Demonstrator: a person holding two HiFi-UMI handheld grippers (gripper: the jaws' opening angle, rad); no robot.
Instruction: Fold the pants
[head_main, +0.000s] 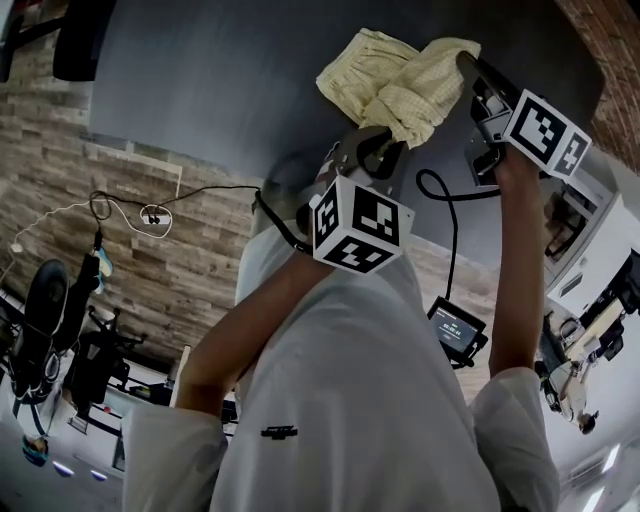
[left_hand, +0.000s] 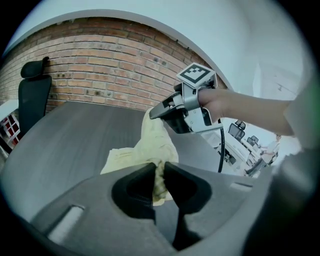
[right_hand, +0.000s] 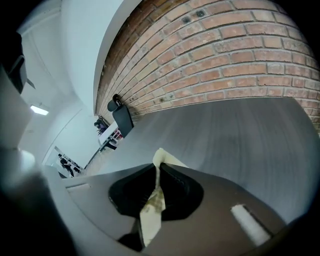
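Pale yellow pants (head_main: 395, 80) hang bunched over the dark grey table (head_main: 220, 80), lifted between both grippers. My left gripper (head_main: 385, 140) is shut on a fold of the pants (left_hand: 150, 150), with cloth pinched between its jaws (left_hand: 159, 172). My right gripper (head_main: 465, 62) is shut on another edge of the pants (right_hand: 159, 159); a strip of cloth runs back between its jaws (right_hand: 156, 176). In the left gripper view the right gripper (left_hand: 156, 112) holds the cloth's upper end. Part of the pants still rests on the table.
A brick wall (left_hand: 100, 65) runs behind the table, with a black chair (left_hand: 32, 95) at its left end. A black cable (head_main: 450, 210) hangs from the right gripper. The person's white shirt (head_main: 360, 400) fills the lower head view.
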